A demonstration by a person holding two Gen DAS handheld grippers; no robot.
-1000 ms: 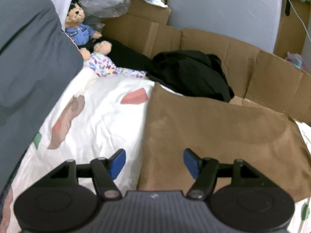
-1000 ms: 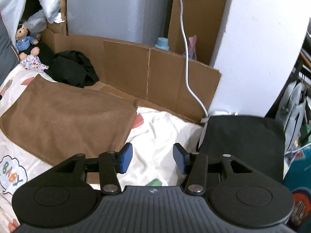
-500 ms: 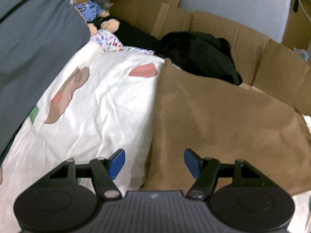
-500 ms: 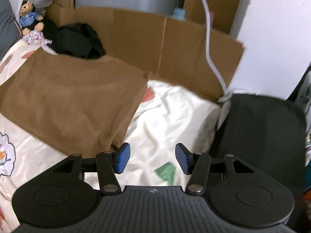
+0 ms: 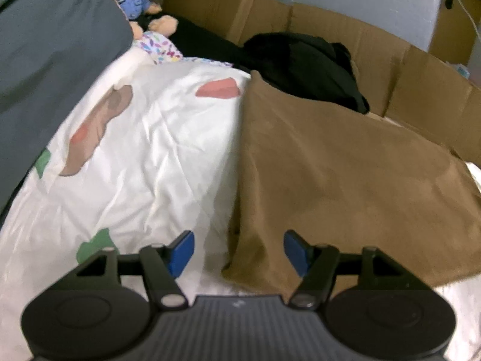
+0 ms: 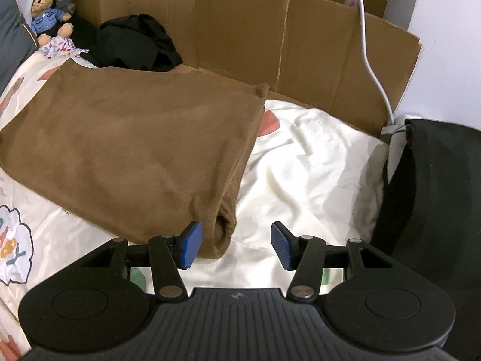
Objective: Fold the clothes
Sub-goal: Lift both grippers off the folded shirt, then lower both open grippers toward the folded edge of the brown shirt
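The brown garment (image 5: 345, 162) lies flat on the white printed bedsheet (image 5: 144, 150); its near left corner sits between the widely spread blue fingers of the left gripper (image 5: 239, 251), nearer the right-hand pad, while its near right corner, rolled into a small tube, lies just beside the left-hand pad of the right gripper (image 6: 236, 245), whose fingers are also spread wide and hold nothing. Behind the garment a crumpled black garment (image 6: 135, 42) rests against the cardboard wall (image 6: 300, 45), and a teddy bear (image 6: 48, 15) sits further left. The left view is motion-blurred, and each gripper's body hides the sheet nearest the camera.
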